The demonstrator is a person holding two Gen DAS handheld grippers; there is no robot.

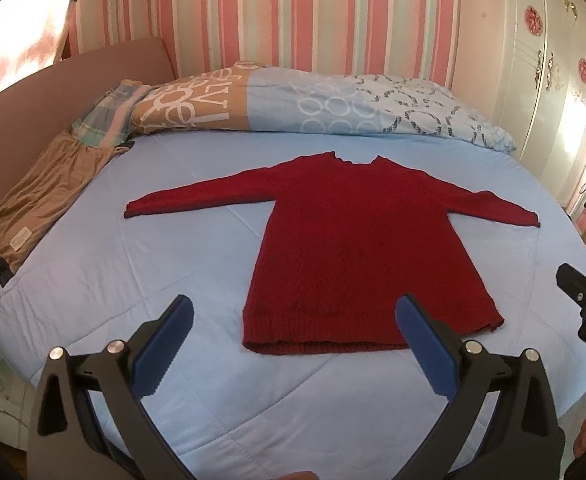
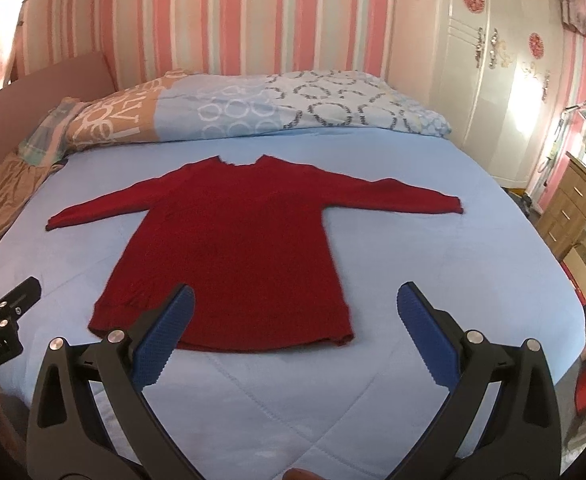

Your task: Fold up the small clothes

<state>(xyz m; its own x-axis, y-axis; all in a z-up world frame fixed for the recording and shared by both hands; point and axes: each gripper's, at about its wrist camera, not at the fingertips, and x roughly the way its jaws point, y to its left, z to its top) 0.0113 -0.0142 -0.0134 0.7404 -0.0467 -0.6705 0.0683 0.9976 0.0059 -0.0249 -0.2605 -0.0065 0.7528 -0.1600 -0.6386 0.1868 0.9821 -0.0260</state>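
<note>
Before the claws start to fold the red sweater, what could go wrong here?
1. The red sweater is a thick knit lying flat; an open claw, like the left claw, may also pinch the blue quilt under it.
2. Both sleeves are spread wide, so one could drag and crease.
3. The right claw is close to the left one; they might collide.

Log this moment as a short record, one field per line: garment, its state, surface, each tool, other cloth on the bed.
garment: red sweater
state: spread flat, both sleeves out sideways, not yet folded
surface: light blue quilt
left tool: open, holds nothing, near the hem
right tool: open, holds nothing, near the hem
other cloth: brown garment at the bed's left edge; patterned pillow at the head
</note>
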